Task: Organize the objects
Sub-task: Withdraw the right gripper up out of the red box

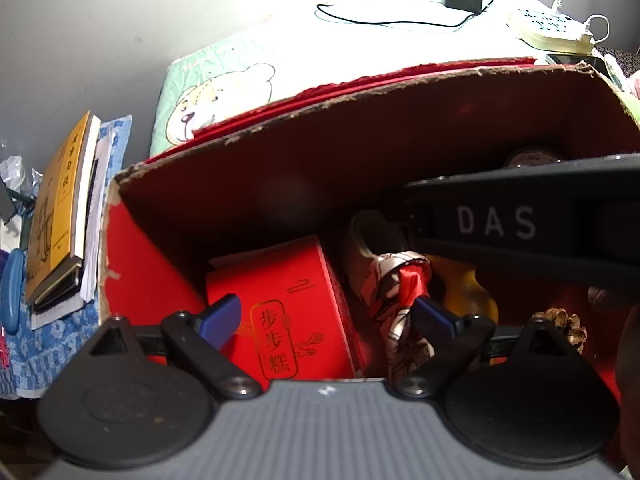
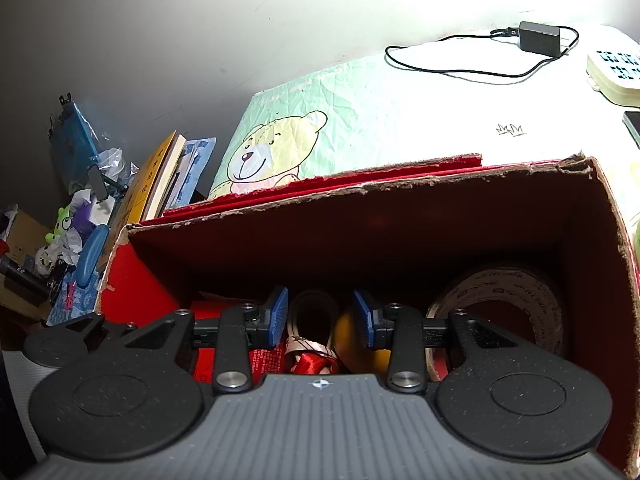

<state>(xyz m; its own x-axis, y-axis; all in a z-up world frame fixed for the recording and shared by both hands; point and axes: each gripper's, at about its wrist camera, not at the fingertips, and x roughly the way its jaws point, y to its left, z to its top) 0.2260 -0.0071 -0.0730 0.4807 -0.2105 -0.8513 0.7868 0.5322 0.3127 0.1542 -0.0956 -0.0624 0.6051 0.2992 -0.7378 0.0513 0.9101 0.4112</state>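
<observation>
the red carton (image 1: 256, 208) on the bear-print cloth (image 2: 360, 112) holds a red cake box (image 1: 288, 312), patterned scarf (image 1: 396, 292) and tape roll (image 2: 504, 304); your left gripper (image 1: 326, 316) and right gripper (image 2: 320, 316) both hang spread, grasping nothing

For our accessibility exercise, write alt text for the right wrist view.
An open hand-held gripper reaches into a red cardboard box, its blue pads either side of a patterned scarf and a yellow object. A roll of tape lies at right; a teddy-bear cloth lies behind.
</observation>
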